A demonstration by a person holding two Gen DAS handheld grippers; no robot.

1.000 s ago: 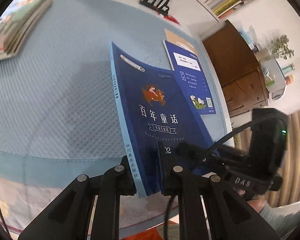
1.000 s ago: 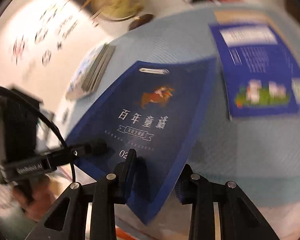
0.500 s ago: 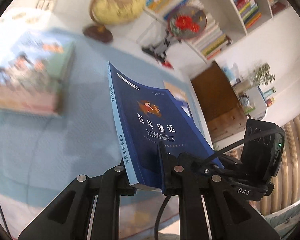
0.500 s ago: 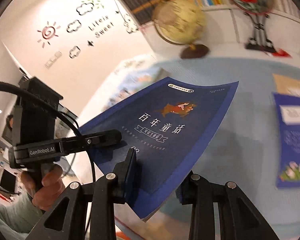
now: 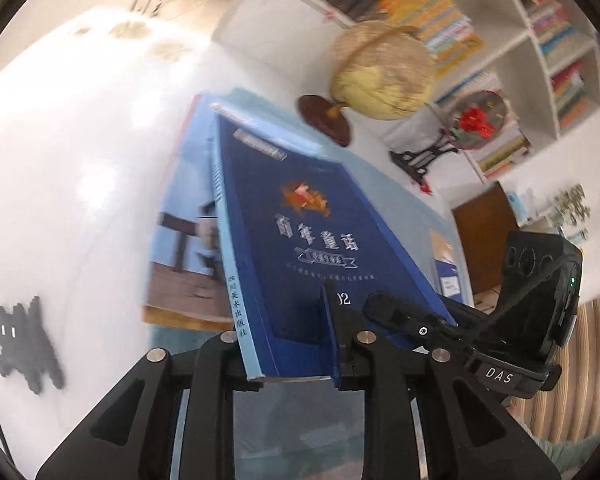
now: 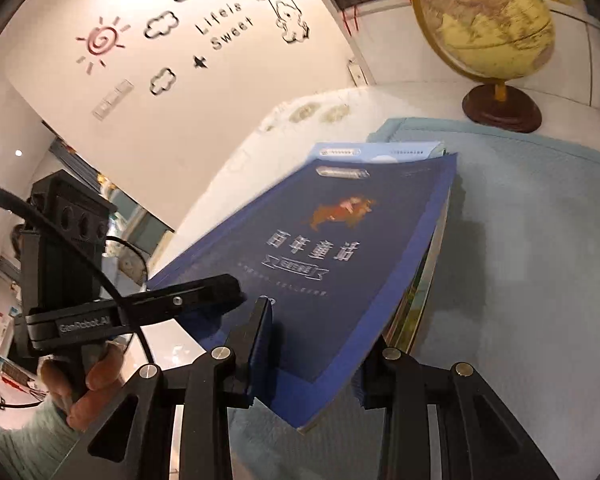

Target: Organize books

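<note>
The dark blue book (image 5: 311,248) is a paperback w/ a light blue spine, white Chinese title, a small orange figure above it and "02" near the bottom edge. It is tilted, its near edge held up, its far end over the stack of books (image 6: 415,304) on the bench (image 6: 539,240), which has a light blue cloth. The top book of the stack shows a pale blue cover.

Left claw (image 5: 292,364): jaws opening, the book's spine corner is between them. Right claw (image 6: 319,376): narrow gap, clamped on the book's other bottom corner. A hand (image 6: 84,384) holds the left device. A yellow globe (image 6: 483,16) stands behind the stack.
</note>
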